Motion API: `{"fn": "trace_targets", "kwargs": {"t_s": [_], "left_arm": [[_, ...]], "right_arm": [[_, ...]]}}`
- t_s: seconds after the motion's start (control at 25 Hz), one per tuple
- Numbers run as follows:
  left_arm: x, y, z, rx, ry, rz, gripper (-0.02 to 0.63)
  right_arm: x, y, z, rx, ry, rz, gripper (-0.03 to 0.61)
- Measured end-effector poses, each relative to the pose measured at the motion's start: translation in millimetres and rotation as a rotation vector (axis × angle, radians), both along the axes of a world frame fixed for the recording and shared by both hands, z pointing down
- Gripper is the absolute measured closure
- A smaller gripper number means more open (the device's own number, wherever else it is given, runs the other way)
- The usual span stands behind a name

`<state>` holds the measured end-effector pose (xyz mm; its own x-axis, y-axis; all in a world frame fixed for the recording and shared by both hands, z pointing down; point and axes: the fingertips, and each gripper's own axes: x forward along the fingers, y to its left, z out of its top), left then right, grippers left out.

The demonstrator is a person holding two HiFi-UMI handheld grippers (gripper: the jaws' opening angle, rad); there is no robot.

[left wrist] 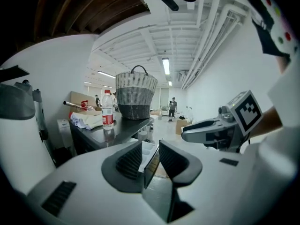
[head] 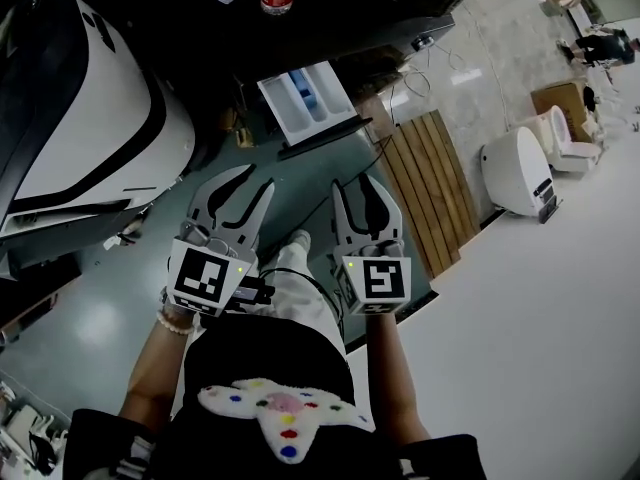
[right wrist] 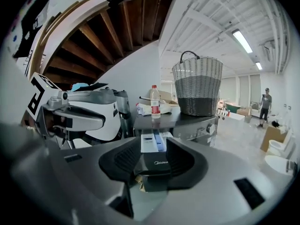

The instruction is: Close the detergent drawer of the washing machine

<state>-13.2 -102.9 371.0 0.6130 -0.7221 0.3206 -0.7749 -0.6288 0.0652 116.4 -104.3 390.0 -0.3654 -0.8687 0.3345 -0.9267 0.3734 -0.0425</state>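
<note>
Left gripper and right gripper hover side by side, jaws parted, empty; the detergent drawer stands pulled out ahead of them.

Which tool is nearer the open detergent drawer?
Right. The right tool is just short of the detergent drawer, lined up with its front. The left tool is off to the drawer's left and a little farther away. Neither touches it.
</note>
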Motion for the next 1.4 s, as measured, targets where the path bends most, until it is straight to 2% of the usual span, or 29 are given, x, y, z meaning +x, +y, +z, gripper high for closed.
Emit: {"fn": "trace_targets", "kwargs": {"t_s": [0.44,1.4], "left_arm": [[5,-15,40,-0.006,-0.036,-0.093,0.488],[20,-39,119,-0.1,-0.031,-0.311,0.485]], "right_arm": [[20,-32,49,-0.051,0.078,-0.062,0.388],[56,-96,143,-0.148,0.108,-0.161,0.36]]}}
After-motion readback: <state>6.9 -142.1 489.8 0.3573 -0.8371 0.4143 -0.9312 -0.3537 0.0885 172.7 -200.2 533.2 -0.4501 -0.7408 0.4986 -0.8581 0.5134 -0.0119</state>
